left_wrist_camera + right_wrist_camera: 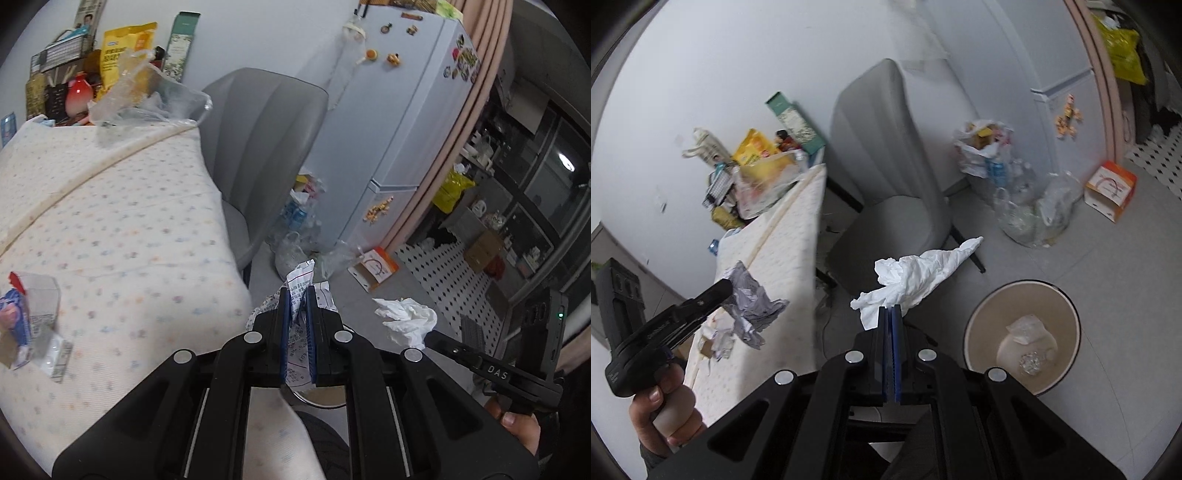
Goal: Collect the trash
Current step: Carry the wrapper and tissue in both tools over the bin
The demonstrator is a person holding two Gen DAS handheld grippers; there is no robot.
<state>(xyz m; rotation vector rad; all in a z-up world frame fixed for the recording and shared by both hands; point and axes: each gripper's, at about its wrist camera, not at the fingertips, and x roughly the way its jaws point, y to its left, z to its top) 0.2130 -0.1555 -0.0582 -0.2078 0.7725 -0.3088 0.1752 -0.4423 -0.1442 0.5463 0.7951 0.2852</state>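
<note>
My left gripper is shut on a crumpled printed paper, held out past the edge of the cloth-covered table. In the right wrist view the same left gripper shows at the left, gripped by a hand, with the crumpled paper in it. My right gripper is shut on a white tissue that hangs in the air above the floor. A beige waste bin stands on the floor just to the right of it, with some clear wrappers inside. The left wrist view also catches the tissue.
A torn snack wrapper and other scraps lie on the table. A grey chair stands beside it. Bags of bottles and trash and an orange box sit on the floor by the white fridge.
</note>
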